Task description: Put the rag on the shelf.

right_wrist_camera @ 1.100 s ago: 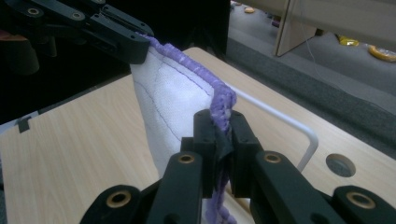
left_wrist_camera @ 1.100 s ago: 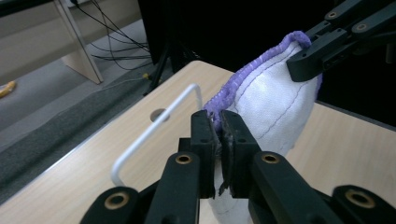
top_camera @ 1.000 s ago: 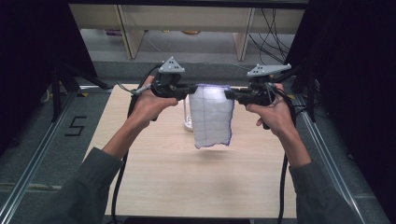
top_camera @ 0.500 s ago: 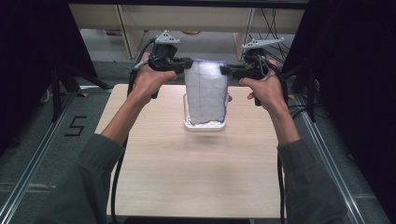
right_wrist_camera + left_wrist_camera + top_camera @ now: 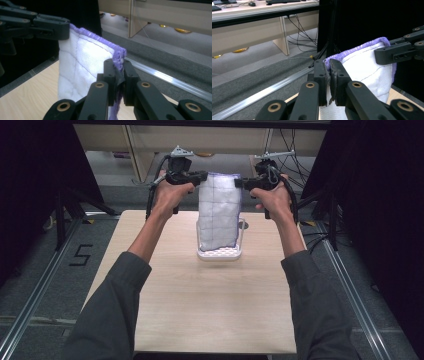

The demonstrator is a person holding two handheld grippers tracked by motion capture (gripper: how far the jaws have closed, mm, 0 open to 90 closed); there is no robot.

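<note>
Both hands have carried the cloth (image 5: 218, 210) away from the person, toward the far end of the counter (image 5: 200, 305). A short while ago it hung over the middle of the wood. Now it hangs over the small white rack (image 5: 218, 253) that stands near the far edge. The cloth also looks flatter and less twisted than before. My guess is that the cloth is meant to go on or into that rack, so the carrying part looks almost done. What is left is likely to lower it and let go.

In the left gripper view, the left gripper (image 5: 329, 75) has its jaws squeezed tight on one top corner of the cloth. The purple edge (image 5: 362, 46) runs from there across to the other gripper.

In the right gripper view, the right gripper (image 5: 117, 75) is pinched the same way on the other top corner. The white quilted part hangs down beside and below its jaws.

In the high view, the cloth is held up in the air between the two grippers, stretched flat like a little flag. Its top edge is level with the jaws. Its bottom edge reaches down to the rack, but I cannot tell if it is touching it. Beyond the counter are the grey floor and a pale shelf (image 5: 150, 140).
</note>
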